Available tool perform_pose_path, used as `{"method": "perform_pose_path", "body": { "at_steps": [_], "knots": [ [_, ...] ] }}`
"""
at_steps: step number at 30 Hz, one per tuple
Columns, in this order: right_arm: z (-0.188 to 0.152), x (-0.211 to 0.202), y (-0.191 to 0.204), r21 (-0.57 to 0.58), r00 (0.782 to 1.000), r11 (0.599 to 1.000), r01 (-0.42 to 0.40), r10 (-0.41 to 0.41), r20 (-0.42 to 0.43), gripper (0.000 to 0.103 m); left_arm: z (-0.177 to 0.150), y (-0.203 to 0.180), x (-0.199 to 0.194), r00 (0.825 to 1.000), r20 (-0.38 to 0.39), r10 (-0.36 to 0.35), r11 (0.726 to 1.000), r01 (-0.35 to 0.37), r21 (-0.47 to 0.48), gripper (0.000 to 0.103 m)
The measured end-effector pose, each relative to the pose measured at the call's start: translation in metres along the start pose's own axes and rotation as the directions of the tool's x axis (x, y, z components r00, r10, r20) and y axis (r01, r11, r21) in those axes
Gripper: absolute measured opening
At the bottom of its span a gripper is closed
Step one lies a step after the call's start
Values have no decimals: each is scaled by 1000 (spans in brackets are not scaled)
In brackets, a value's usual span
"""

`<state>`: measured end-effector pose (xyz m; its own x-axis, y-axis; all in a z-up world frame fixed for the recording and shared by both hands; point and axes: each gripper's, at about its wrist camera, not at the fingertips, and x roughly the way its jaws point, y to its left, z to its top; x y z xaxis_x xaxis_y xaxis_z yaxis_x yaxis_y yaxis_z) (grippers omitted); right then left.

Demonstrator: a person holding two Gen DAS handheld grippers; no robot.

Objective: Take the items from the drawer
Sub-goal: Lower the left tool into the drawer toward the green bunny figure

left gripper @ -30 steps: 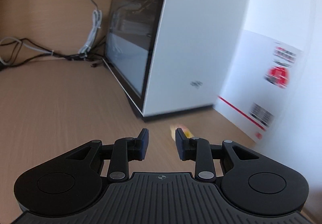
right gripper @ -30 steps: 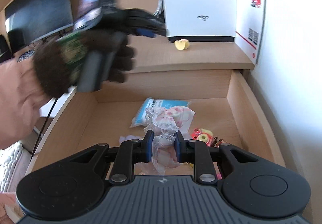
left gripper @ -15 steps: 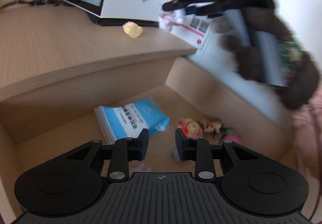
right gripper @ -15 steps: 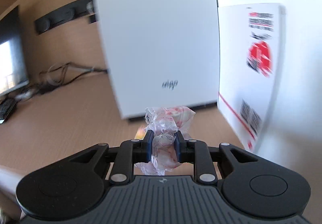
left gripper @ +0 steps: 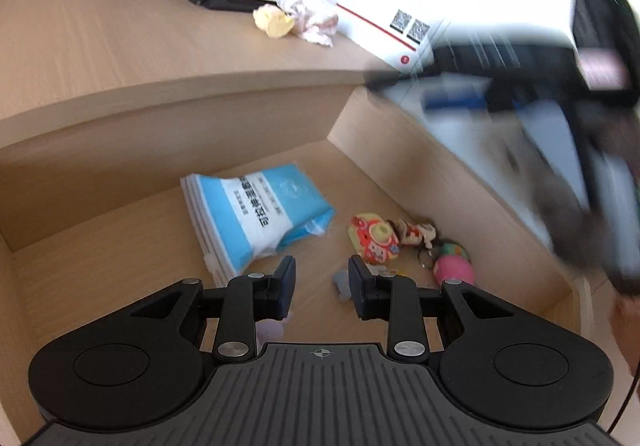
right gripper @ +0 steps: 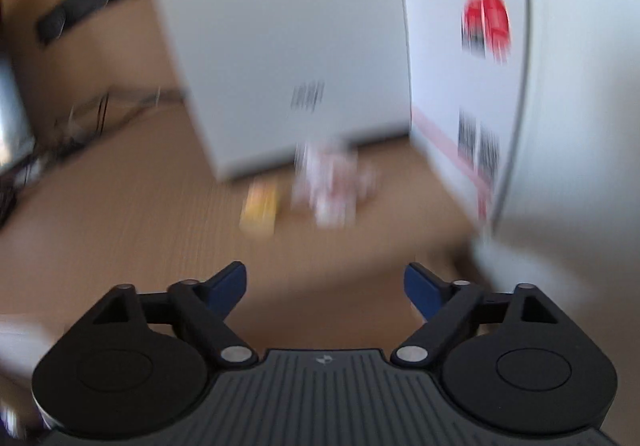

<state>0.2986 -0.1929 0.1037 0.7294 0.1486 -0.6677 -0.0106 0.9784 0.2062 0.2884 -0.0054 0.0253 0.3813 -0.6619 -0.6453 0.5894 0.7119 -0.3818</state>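
Now right claw [right gripper: 325, 288] has just sprung wide, empty; lace-wrapped bundle [left gripper: 314, 18] dropped on bench [left gripper: 120, 41]. Left claw [left gripper: 321, 282], narrowly apart and empty over drawer [left gripper: 400, 149], risks snagging the keyring toys [left gripper: 416, 236] together.

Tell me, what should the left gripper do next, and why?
Probably dip a little further into the drawer toward the small grey piece lying just ahead of its fingertips. The left gripper hovers empty over the drawer floor, jaws partly apart. The right gripper has just been opening with nothing between its jaws, and the pink-and-white wrapped bundle now sits on the desktop beside the yellow item.
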Motion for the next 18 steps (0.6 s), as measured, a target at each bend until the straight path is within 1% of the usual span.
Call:
{"method": "perform_pose_path", "body": {
  "at_steps": [1, 2, 3, 4, 5, 6, 7, 8, 10, 11, 13, 14, 16, 18],
  "knots": [
    [-15, -3, 2, -22, 998, 1000, -2, 1, -57, 87, -2, -3, 2, 1000, -29, -9, 1000, 9, 8, 32],
    [-22, -8, 5, -48, 994, 999, -3, -3, -108, 87, -3, -7, 5, 997, -75, -34, 999, 35, 2, 32],
    [-37, -14, 5, -80, 989, 997, 0, -12, -145, 87, -7, -12, 9, 987, -136, -80, 997, 78, -18, 32],
    [-53, -22, 5, -114, 985, 993, 8, -27, -169, 87, -12, -18, 14, 972, -195, -128, 992, 123, -38, 32],
    [-67, -30, 4, -144, 982, 989, 17, -44, -185, 87, -17, -26, 19, 953, -252, -168, 986, 160, -50, 32],
    [-76, -38, 3, -169, 978, 985, 29, -62, -197, 87, -22, -36, 24, 931, -309, -192, 981, 187, -47, 32],
    [-84, -44, 0, -182, 977, 983, 38, -75, -201, 87, -28, -49, 28, 912, -360, -195, 979, 203, -16, 32],
    [-87, -57, -3, -187, 977, 982, 41, -78, -199, 87, -32, -61, 31, 903, -392, -176, 978, 206, 34, 32],
    [-89, -75, -7, -182, 982, 983, 37, -70, -177, 88, -39, -84, 37, 900, -421, -111, 970, 190, 151, 32],
    [-87, -83, -9, -180, 985, 983, 33, -62, -161, 89, -41, -92, 41, 899, -429, -82, 966, 177, 186, 32],
    [-90, -101, -14, -172, 992, 985, 24, -45, -119, 96, -43, -104, 47, 894, -446, -45, 959, 164, 231, 32],
    [-94, -108, -17, -169, 994, 985, 19, -37, -103, 98, -44, -108, 50, 891, -454, -33, 954, 163, 251, 32],
    [-93, -115, -20, -168, 996, 986, 9, -23, -81, 98, -50, -117, 55, 882, -472, 0, 942, 158, 296, 32],
    [-93, -117, -23, -166, 997, 986, 3, -15, -73, 98, -55, -124, 58, 872, -490, 15, 928, 170, 332, 32]
  ]
}}
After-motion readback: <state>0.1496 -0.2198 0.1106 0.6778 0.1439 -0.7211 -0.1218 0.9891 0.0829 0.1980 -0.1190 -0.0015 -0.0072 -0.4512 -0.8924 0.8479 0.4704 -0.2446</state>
